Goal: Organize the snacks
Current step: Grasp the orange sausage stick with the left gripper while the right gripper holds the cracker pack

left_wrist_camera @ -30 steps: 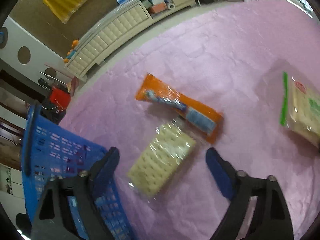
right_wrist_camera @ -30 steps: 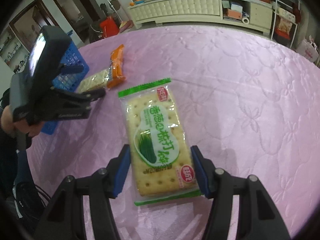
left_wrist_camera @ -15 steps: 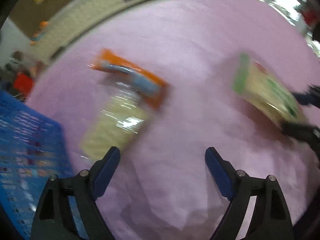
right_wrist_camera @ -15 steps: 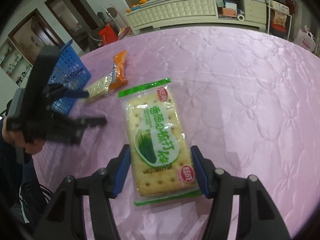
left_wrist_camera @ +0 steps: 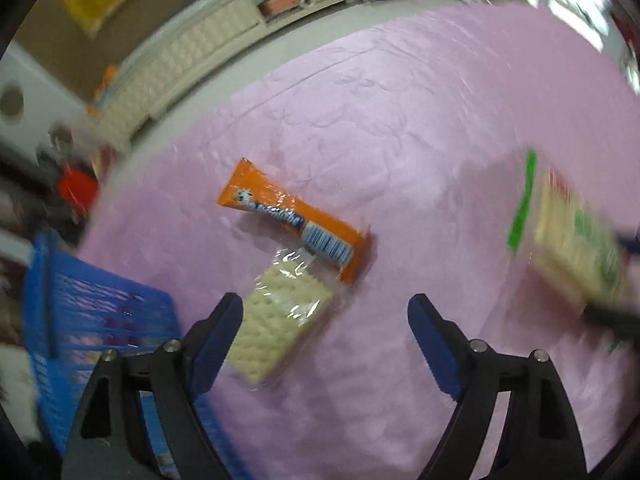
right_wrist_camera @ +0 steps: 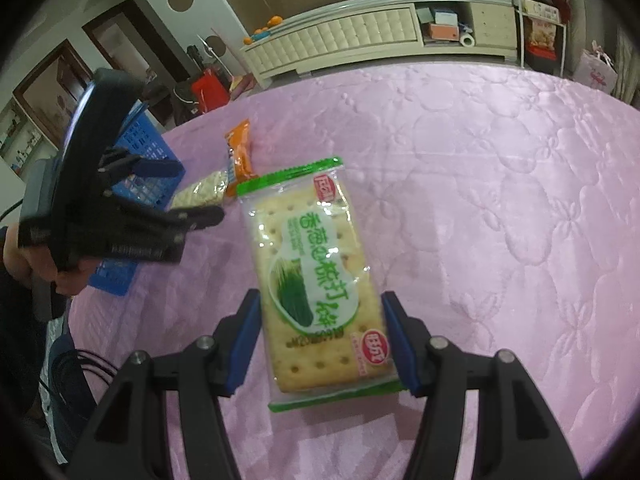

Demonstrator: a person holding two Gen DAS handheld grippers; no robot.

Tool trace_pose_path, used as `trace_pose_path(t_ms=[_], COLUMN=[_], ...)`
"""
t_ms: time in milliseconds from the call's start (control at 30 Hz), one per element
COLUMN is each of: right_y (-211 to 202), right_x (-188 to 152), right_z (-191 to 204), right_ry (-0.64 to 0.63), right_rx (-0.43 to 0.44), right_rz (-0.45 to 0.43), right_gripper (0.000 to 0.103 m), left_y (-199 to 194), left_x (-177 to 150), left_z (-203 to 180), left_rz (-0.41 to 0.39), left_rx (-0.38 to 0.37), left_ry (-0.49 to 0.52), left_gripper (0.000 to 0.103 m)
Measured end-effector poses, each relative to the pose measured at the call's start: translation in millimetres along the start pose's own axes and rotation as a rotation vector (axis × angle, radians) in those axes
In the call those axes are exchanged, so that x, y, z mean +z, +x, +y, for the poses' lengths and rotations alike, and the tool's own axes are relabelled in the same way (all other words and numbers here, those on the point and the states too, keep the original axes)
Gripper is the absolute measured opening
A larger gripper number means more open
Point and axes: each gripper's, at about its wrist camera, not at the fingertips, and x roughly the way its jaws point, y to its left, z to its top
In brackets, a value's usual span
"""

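Note:
My left gripper [left_wrist_camera: 324,316] hangs open over the pink cloth, nothing pinched between its blue pads. A clear-wrapped pack of pale crackers [left_wrist_camera: 276,320] lies just under its left finger, and an orange snack bar [left_wrist_camera: 292,220] touches that pack's far end. My right gripper [right_wrist_camera: 320,308] is shut on a green-edged cracker pack [right_wrist_camera: 316,276], pads pressing its long sides. That pack [left_wrist_camera: 572,248] shows blurred at the right of the left wrist view. In the right wrist view, a hand holds the left gripper [right_wrist_camera: 192,190] near the crackers [right_wrist_camera: 200,194] and orange bar [right_wrist_camera: 240,152].
A blue plastic basket [left_wrist_camera: 80,304] stands at the table's left edge, close to the left gripper [right_wrist_camera: 148,184]. The pink quilted cloth [right_wrist_camera: 500,220] stretches to the right. A cream cabinet [right_wrist_camera: 360,36] and shelves stand beyond the table.
The left gripper swung right, away from the clear cracker pack, then came back over it. The right gripper kept its grip on the green pack and barely moved.

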Motion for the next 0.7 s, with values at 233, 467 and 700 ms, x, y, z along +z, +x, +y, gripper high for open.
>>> trace_pose_path(t_ms=[233,467,700], right_y=[2,-4,-24], right_x=[-5,-4,-5], right_z=[-4,-9,0], right_ry=[0.018,0.06,0.074], right_rx=[-0.012,-0.052,-0.083], right_rz=[-0.002,-0.024,-0.041], right_gripper=[0.064,0.064,0.064], left_y=[29,45,10], left_x=[38,70,44], left_z=[14,16,-5], left_rz=[-0.004,0.009,-0.062], left_rx=[-0.033,-0.075,-0.109], left_ry=[-0.19,-0.207,-0.114], left_gripper=[0.083,0.029,0.023])
